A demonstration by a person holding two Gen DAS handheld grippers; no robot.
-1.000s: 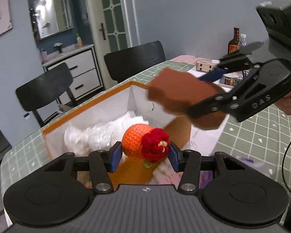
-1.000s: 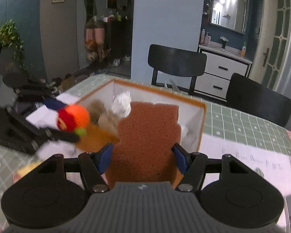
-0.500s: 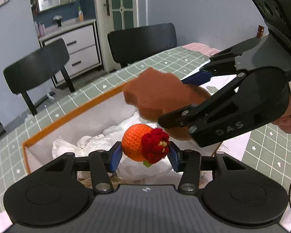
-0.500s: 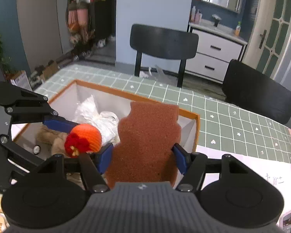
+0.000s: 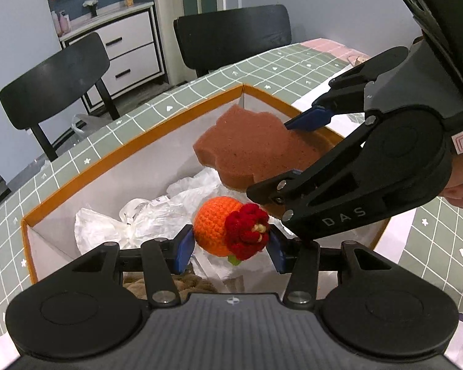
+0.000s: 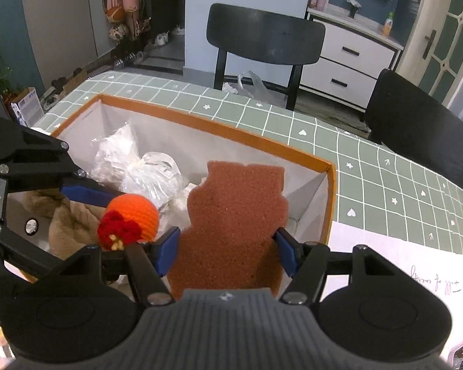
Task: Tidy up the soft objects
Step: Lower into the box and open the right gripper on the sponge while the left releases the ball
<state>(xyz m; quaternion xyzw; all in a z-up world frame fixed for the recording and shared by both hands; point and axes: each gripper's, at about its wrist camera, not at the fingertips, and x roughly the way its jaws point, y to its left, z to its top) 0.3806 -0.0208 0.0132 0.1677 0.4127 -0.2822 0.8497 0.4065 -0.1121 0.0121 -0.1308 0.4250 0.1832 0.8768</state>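
My left gripper is shut on an orange crocheted ball with a red knitted flower, hanging over the open orange-rimmed box. My right gripper is shut on a flat brown sponge, held over the right end of the same box. In the left wrist view the sponge and the right gripper sit just above and right of the ball. The right wrist view shows the ball and the left gripper at lower left.
Inside the box lie crumpled white plastic bags and a tan plush cloth. The box stands on a green checked tablecloth, with white paper beside it. Two black chairs and a white drawer cabinet stand beyond the table.
Both grippers moved forward and down over the box, tilting more steeply. The ball and the sponge now hang above the box's inside. Both grips are unchanged.
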